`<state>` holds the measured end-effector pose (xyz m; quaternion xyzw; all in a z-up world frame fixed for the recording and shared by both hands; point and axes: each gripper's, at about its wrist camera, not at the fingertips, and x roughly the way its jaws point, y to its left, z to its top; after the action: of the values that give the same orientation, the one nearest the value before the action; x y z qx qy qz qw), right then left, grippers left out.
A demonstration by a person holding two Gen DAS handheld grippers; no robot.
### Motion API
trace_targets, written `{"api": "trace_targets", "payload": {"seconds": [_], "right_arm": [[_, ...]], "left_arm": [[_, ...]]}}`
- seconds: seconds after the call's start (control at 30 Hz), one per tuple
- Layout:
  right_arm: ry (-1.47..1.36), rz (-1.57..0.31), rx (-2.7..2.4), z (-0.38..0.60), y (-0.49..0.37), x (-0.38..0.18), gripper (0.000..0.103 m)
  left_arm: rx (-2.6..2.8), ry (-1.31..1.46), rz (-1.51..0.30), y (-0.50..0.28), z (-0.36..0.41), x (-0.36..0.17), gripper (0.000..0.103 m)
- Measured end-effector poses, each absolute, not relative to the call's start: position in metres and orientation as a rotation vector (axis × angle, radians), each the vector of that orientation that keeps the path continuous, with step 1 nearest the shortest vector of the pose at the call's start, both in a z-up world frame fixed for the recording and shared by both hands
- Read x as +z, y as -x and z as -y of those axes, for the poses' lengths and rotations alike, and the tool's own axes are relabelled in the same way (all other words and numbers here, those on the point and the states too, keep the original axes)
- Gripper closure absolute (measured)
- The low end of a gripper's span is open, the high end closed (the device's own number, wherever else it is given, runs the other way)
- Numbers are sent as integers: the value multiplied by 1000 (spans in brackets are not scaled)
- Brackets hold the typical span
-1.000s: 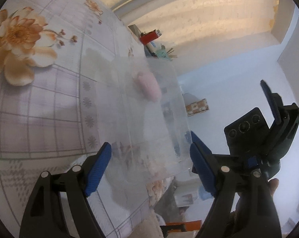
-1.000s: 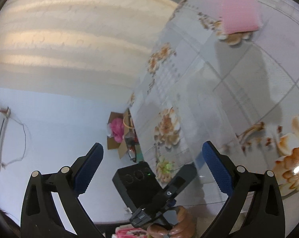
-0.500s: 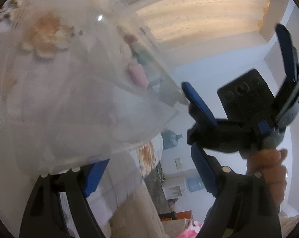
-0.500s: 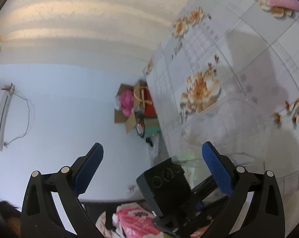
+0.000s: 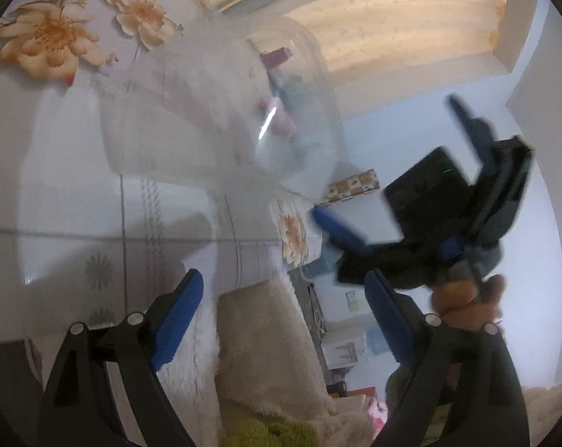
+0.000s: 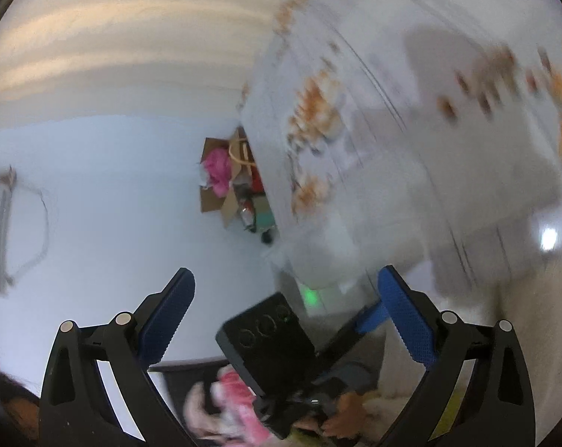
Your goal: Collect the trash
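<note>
A crumpled piece of clear plastic packaging (image 5: 221, 111) lies on the flower-patterned tablecloth (image 5: 57, 186) near the table's edge. Through it I see a pink item (image 5: 279, 121) and a red lighter (image 5: 275, 56), both blurred. My left gripper (image 5: 283, 290) is short of the plastic with its jaws opening, and nothing is between them. My right gripper (image 5: 387, 160) hangs off the table's edge at the right, held by a hand (image 5: 463, 298). In the right wrist view that gripper (image 6: 286, 316) is open and empty. The plastic (image 6: 355, 223) is a blur there, above the left gripper's black body (image 6: 266, 335).
A beige fluffy cover (image 5: 266, 335) lies below the table edge. A patterned box (image 5: 351, 186) stands by the far wall. An open cardboard box holding pink stuff (image 6: 221, 178) is on the floor, and a pink-and-white bag (image 6: 236, 391) lies low by a dark bin (image 6: 184, 376).
The clear plastic stood between the left jaws, then filled the view; now it lies farther off on the table. The right gripper has swung lower and its view is blurred.
</note>
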<state>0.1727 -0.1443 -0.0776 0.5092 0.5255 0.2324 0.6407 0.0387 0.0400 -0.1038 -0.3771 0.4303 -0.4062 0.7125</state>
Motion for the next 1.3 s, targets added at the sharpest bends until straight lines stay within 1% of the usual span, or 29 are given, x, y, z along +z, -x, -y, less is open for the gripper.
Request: {"api": "trace_targets", "payload": {"seconds": [0.2,0.33,0.53,0.67,0.73,0.8,0.93,1.07,1.17,1.3], "right_arm": [[-1274,-1247,540,157,-167,-118,9],[-1315,-1230,570,165,-180,-123,8],[-1309,-1186,610,171,-220,-118,7],[-1219,-1175,559,180,-255,-115,7],[-1095,-1166,491,186,-260,-103,7],[-949,-1133,432,196,-259,-85,7],[-835,-1066,356,224,-239,-63,7],[-743,-977,304,257,-206,-45,7],[-695,-921,266,276,-191,-35,7],[-661,-890,253,279,-177,-40,7]], "left_arm": [[-839,806,-1006,-44,-34,-108,17],[-823,779,-1003,-52,-28,-101,17],[-810,813,-1026,-62,-23,-99,12],[-784,777,-1035,-55,-22,-91,10],[-768,750,-1050,-49,-21,-87,10],[-753,734,-1067,-43,-20,-82,9],[-736,709,-1090,-30,-10,-71,9],[-747,640,-1037,-26,-1,-39,9],[-722,590,-972,-38,3,-10,9],[-513,392,-884,-73,10,8,7]]}}
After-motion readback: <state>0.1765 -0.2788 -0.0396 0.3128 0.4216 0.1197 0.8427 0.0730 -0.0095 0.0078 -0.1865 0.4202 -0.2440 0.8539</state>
